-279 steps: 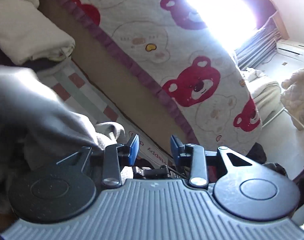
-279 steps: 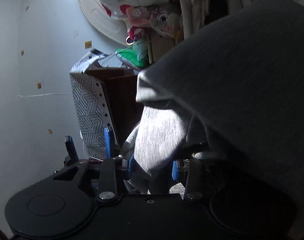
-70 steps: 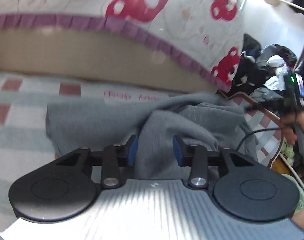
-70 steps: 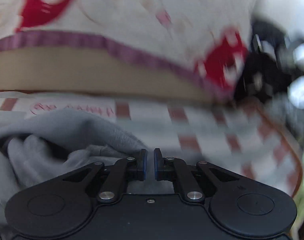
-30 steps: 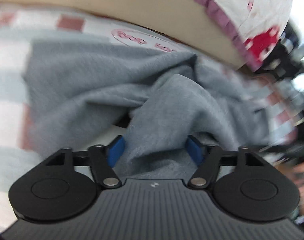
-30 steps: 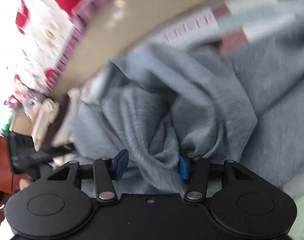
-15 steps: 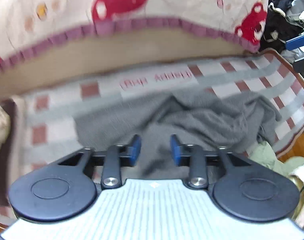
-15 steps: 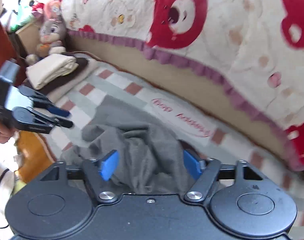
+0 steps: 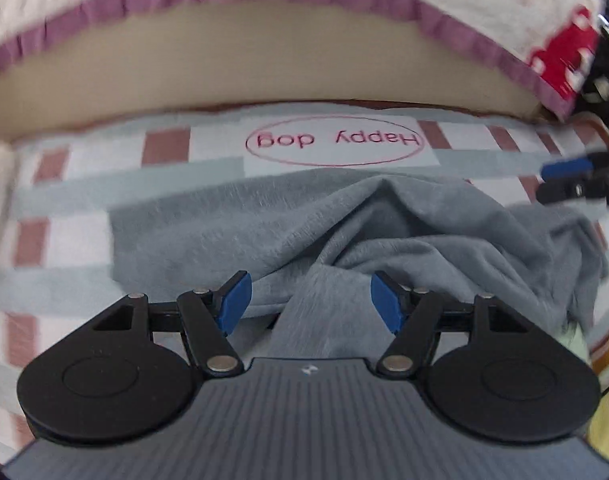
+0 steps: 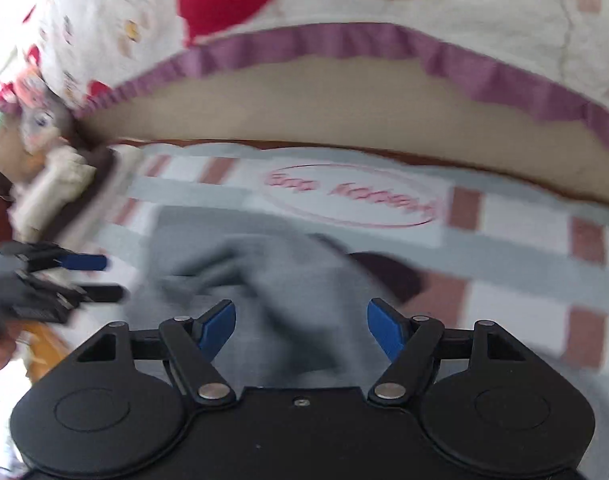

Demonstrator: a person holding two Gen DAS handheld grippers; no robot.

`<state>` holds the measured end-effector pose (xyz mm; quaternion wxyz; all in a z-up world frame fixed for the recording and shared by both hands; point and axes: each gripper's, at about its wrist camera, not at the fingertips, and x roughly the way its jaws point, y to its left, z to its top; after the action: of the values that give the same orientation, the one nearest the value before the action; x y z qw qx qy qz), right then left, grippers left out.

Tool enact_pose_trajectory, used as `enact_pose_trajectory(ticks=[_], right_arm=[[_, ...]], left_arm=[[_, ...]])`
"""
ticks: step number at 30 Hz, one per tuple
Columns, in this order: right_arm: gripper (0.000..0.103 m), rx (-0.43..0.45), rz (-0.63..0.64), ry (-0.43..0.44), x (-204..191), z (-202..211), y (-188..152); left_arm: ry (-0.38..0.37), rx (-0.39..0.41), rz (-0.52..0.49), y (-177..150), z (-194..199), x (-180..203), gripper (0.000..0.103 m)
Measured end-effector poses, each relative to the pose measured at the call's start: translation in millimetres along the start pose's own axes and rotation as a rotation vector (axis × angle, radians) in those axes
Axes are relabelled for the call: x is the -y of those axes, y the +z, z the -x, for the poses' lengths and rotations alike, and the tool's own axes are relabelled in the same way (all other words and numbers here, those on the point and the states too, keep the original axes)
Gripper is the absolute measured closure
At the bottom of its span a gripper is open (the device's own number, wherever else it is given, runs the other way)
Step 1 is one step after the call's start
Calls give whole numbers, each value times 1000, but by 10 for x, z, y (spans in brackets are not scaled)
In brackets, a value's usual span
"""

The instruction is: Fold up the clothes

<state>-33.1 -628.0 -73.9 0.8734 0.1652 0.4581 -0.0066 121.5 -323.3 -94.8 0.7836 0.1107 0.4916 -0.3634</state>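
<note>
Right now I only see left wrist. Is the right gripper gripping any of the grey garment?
Observer: No. The right gripper is open, jaws wide apart, over the grey garment with nothing pinched.
Operator: Anything at the garment's far side from me?
Observer: Yes, a folded cream cloth lying on a dark brown piece, at the left of the right wrist view.
Operator: Anything else there?
Observer: A plush toy just behind that cloth, too blurred to describe further.

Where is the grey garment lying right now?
Left wrist view: the grey garment lies crumpled on the checked blanket, just below its "Happy dog" print.
</note>
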Motion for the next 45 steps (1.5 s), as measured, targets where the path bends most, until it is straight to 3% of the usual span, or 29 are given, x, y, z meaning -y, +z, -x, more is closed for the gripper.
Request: enact_pose_trajectory(ticks=[2, 5, 9, 14, 15, 16, 17, 19, 20, 21, 22, 24, 25, 27, 29, 30, 32, 33, 34, 36, 38, 41, 43, 45], right_arm=[[26, 1, 14, 14, 129, -94, -26], [26, -4, -16, 153, 232, -225, -71], [25, -7, 64, 98, 171, -517, -164], [27, -11, 148, 39, 129, -885, -283], [67, -13, 105, 63, 234, -955, -313], [94, 1, 24, 108, 368, -946, -333], [94, 42, -67, 161, 494, -844, -335], [97, 130, -228, 254, 721, -617, -334], [98, 182, -241, 253, 739, -434, -322], [99, 228, -222, 222, 708, -233, -304], [99, 273, -183, 167, 647, -33, -290], [99, 383, -8, -51, 384, 339, -317], [99, 456, 45, -129, 296, 526, -361], [99, 598, 28, -178, 299, 941, -447], [99, 663, -93, -164, 484, 1309, -503], [99, 685, -125, -228, 541, 1435, -547], [95, 641, -81, -437, 570, 1492, -614], [78, 599, -74, -516, 601, 1437, -646], [67, 519, -66, -559, 671, 1330, -665], [65, 376, -79, -546, 878, 1094, -690], [65, 338, -203, -452, 1115, 947, -703], [64, 327, -346, -237, 1353, 791, -712], [56, 375, -371, -103, 1370, 762, -749], [44, 415, -337, -13, 1300, 697, -761]], left_arm=[[-19, -26, 84, -32, -151, -59, 37], [-53, -37, 116, -136, -209, -82, 36], [-24, -32, 111, -236, -302, -67, 19], [-63, -79, 257, -349, -521, -130, 11], [-63, -101, 285, -373, -575, -136, 5], [-39, -128, 306, -393, -618, -123, 5], [-36, -139, 327, -419, -634, -108, 5], [-52, -132, 303, -467, -592, -34, 14], [-52, -126, 267, -484, -553, 28, 34], [-47, -112, 198, -484, -479, 132, 54], [-35, -94, 136, -475, -389, 239, 62], [6, -33, 70, -466, -174, 433, 76], [30, 16, 44, -464, -46, 530, 79], [83, 231, -89, -485, 341, 796, 86], [142, 329, -110, -448, 613, 949, 87], [116, 350, -46, -428, 722, 938, 89], [64, 344, 43, -427, 814, 916, 92], [59, 321, 48, -436, 797, 908, 96], [55, 295, 50, -445, 772, 903, 97], [62, 203, 14, -472, 614, 934, 97], [66, 139, -8, -468, 437, 925, 96], [44, 141, 13, -371, 314, 905, 88], [67, 211, 23, -320, 329, 917, 67], [127, 299, 19, -251, 342, 969, 10]])
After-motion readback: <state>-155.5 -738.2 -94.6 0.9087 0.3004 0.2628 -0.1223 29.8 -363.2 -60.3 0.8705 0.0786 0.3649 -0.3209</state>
